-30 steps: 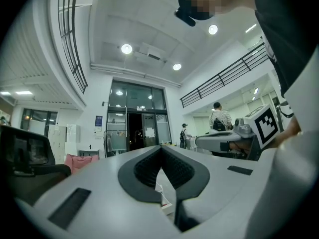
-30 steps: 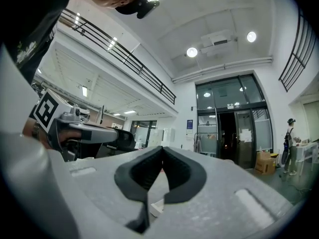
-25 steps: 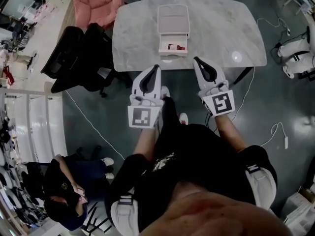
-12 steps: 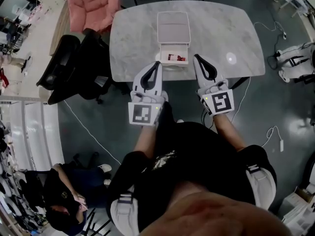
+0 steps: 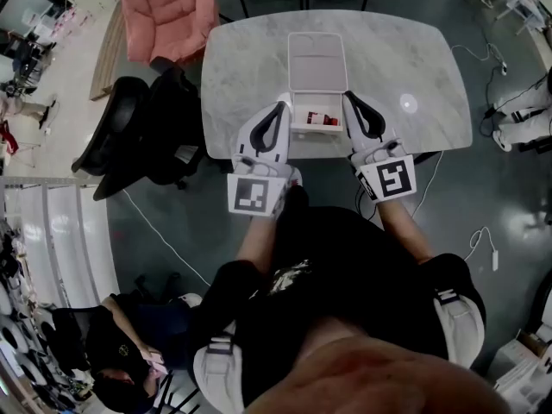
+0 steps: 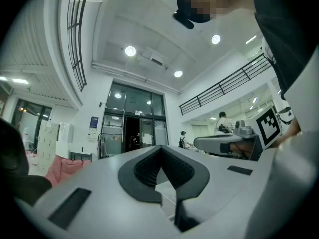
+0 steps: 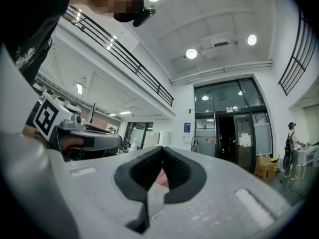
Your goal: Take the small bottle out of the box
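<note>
Over the last second both grippers had travelled up the frame toward the table (image 5: 414,54): from short of its near edge they had come to lie over it, one on each side of the box (image 5: 316,59). In the head view the left hand-held gripper (image 5: 284,105) sat just beside the box's lower left corner and the right hand-held gripper (image 5: 348,97) just beside its lower right, neither touching it as far as could be told. Each gripper's own view showed its dark pads pressed together at the tip with nothing between them, both pointing out across the room rather than down at the box. The box stood open at centre frame, its pale lid lying toward the top and the open compartment toward the person; a small red-and-dark shape (image 5: 323,119) lay in that compartment, probably the small bottle, though too small to make out. The step in hand looked like the approach, with nothing yet grasped. The next move would likely call for one gripper to spread its jaws, tip down into the compartment and close on the bottle, perhaps with the other steadying the box.
</note>
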Action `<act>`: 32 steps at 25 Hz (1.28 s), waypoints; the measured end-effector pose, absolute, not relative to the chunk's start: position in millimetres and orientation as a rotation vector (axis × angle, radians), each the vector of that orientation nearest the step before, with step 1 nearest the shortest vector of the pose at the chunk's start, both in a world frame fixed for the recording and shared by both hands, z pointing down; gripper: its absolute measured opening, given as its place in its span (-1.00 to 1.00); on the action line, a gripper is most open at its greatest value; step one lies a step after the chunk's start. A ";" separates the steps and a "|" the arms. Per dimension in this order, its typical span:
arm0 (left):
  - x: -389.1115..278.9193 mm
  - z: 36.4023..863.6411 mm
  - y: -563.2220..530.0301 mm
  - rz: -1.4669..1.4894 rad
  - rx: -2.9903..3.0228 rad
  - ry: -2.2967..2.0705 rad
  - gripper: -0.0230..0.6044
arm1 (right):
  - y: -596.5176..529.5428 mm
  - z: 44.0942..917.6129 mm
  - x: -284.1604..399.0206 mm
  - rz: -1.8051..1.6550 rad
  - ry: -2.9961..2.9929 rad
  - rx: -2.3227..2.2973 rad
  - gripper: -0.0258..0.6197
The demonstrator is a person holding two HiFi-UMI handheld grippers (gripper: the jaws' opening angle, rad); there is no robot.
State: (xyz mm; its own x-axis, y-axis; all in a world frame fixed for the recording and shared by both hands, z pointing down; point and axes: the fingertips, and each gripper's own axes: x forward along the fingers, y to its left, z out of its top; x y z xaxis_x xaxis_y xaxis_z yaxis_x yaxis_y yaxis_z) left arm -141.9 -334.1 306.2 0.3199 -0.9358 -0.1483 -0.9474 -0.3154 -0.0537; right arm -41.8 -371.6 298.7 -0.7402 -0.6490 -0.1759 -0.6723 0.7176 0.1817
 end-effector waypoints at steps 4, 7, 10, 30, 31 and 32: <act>-161.7 303.3 -355.6 0.154 -2.458 1.741 -0.88 | -390.2 292.7 -60.6 0.385 2.817 -1.095 -0.93; -173.8 304.8 -374.7 0.164 -2.472 1.716 -0.88 | -406.8 293.0 -67.4 0.394 2.803 -1.136 -0.93; -181.5 308.1 -394.3 0.162 -2.490 1.681 -0.88 | -424.9 296.1 -73.4 0.373 2.791 -1.159 -0.93; -181.2 362.5 -504.7 0.046 -2.699 1.395 -0.88 | -513.5 346.7 -76.5 0.381 2.767 -1.376 -0.93; -181.2 366.6 -505.6 0.025 -2.707 1.394 -0.88 | -515.2 350.9 -75.7 0.358 2.777 -1.381 -0.93; -182.6 370.4 -507.1 0.006 -2.713 1.403 -0.88 | -516.9 354.9 -76.5 0.336 2.789 -1.380 -0.93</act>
